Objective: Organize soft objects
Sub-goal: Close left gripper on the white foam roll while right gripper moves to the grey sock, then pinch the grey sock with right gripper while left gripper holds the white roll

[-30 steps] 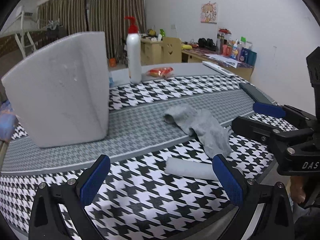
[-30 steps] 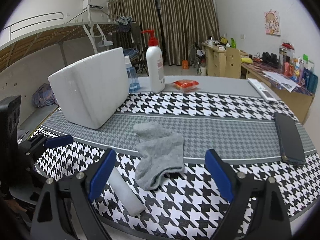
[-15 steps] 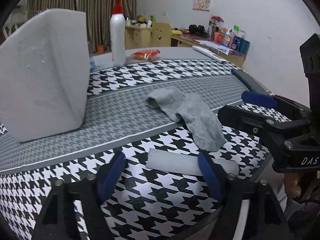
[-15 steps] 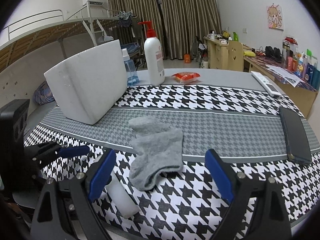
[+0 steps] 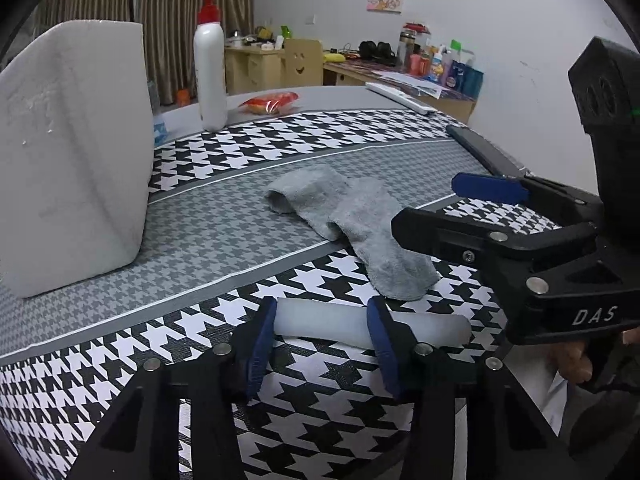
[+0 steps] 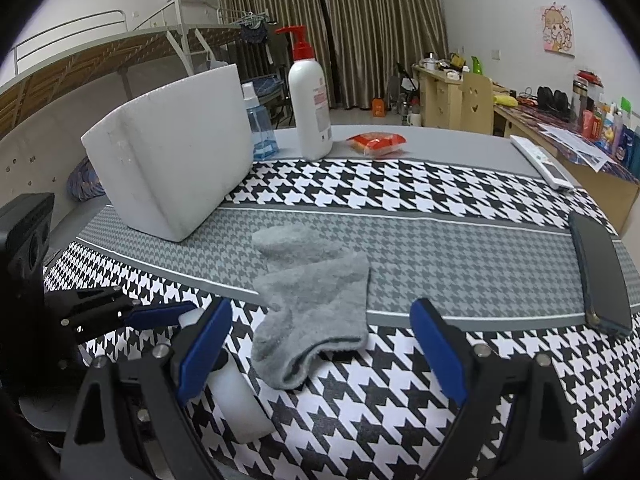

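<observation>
Left gripper (image 5: 322,330) closing on the white foam cylinder (image 5: 320,317).
Its fingers bracketed it narrowly; best squeezed gently. Right gripper (image 6: 320,344) was wide, empty.

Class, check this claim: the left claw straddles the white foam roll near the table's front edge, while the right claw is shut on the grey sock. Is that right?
One detail is wrong. The right claw is open, its blue fingers spread apart above the grey sock, not shut on it; the right wrist view shows this. The left claw does straddle the white foam roll near the table's front edge.
</observation>
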Available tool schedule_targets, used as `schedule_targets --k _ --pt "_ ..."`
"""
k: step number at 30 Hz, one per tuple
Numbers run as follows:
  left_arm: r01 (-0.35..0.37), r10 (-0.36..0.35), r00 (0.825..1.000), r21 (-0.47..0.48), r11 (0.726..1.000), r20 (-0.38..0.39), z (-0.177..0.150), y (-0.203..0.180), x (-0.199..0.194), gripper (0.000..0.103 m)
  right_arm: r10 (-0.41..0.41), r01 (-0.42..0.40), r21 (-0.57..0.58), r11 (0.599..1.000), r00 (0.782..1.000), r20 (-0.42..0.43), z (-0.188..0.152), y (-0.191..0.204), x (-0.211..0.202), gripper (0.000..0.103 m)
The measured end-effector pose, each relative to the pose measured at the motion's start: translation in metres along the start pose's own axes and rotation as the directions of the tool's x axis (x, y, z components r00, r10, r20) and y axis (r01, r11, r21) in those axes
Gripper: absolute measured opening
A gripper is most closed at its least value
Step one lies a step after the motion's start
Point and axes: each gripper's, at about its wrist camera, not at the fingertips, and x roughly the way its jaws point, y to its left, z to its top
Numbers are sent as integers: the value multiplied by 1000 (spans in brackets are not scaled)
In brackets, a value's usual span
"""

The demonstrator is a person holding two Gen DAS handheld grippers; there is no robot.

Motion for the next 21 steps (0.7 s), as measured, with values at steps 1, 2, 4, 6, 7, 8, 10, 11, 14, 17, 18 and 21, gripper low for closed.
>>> schedule_targets --k 1,2,4,6,7,8,10,11,14,17,18,21 --pt "0 0 1000 -3 1000 1 0 1 0 42 2 -2 -1 1000 1000 -4 -1 0 1 93" --pt "0 0 1000 -3 1000 2 0 1 0 41 2 -2 -2 1000 1000 -6 -1 1 1 93" --pt "13 -13 1000 -3 1000 5 -1 2 -1 24 2 -2 -6 1000 1000 -16 -1 2 4 93" --pt "50 -50 999 6 999 1 -1 -1 -2 17 0 0 -10 1000 1000 -22 -1 4 6 93" --pt "33 -33 999 26 999 7 -1 -4 -3 16 0 0 -13 1000 1000 -24 -1 4 6 93" --pt "36 -36 999 33 999 9 -2 -6 -4 15 -2 2 -16 1000 1000 -25 -2 5 6 93" --pt "42 -42 999 28 999 10 -2 -5 -5 14 -6 6 -19 1000 999 -31 -2 5 7 93" --pt "44 -44 999 26 999 10 -2 -4 -5 14 -7 7 -20 1000 999 -32 -2 5 7 93" --pt "57 -57 998 22 998 24 -2 -3 -9 14 -3 2 -26 1000 999 -41 -1 7 8 84" --pt "52 -52 998 12 999 37 -2 0 -14 14 -12 10 -25 1000 998 -67 -2 7 15 74" --pt "49 -49 998 8 999 39 -2 2 -15 14 -9 7 -27 1000 997 -76 -3 7 17 73" --pt "47 -47 998 0 999 43 -2 5 -18 14 -20 17 -34 999 995 -95 -5 9 22 68"
